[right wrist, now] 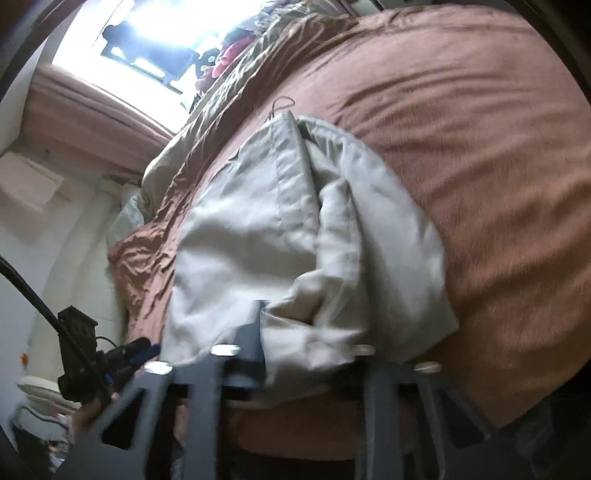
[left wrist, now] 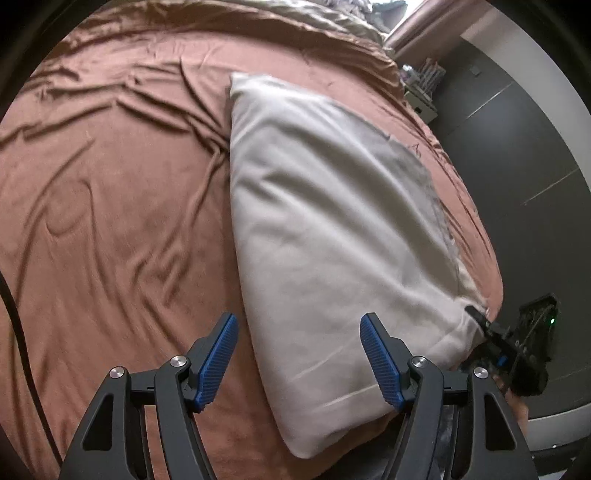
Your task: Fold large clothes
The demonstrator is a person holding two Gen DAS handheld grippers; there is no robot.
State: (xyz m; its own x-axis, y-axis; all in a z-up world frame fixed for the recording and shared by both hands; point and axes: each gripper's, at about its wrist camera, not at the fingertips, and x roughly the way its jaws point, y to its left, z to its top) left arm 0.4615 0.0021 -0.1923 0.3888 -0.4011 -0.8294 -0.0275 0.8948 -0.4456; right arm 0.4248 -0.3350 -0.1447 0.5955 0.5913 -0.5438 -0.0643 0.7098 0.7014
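Observation:
A pale grey garment (left wrist: pixel 325 221), folded into a long panel, lies on the brown bed sheet (left wrist: pixel 110 206). My left gripper (left wrist: pixel 299 317) hovers open over the garment's near left edge, with nothing gripped between its blue pads (left wrist: pixel 218 354). At the garment's near right corner, my right gripper (left wrist: pixel 476 314) is shut on the cloth. In the right wrist view the garment (right wrist: pixel 240 240) bunches over my right gripper (right wrist: pixel 280 325), leaving one finger (right wrist: pixel 258 332) visible and hiding the other. The left gripper (right wrist: pixel 144 349) shows at the lower left of that view.
A crumpled olive duvet (left wrist: pixel 332 18) lies at the far end of the bed. Dark cabinet doors (left wrist: pixel 517 166) stand beyond the bed's right edge. A bright window (right wrist: pixel 147 33) and a white wall (right wrist: pixel 74 240) flank the bed. A black cable (left wrist: pixel 18 325) runs down the left.

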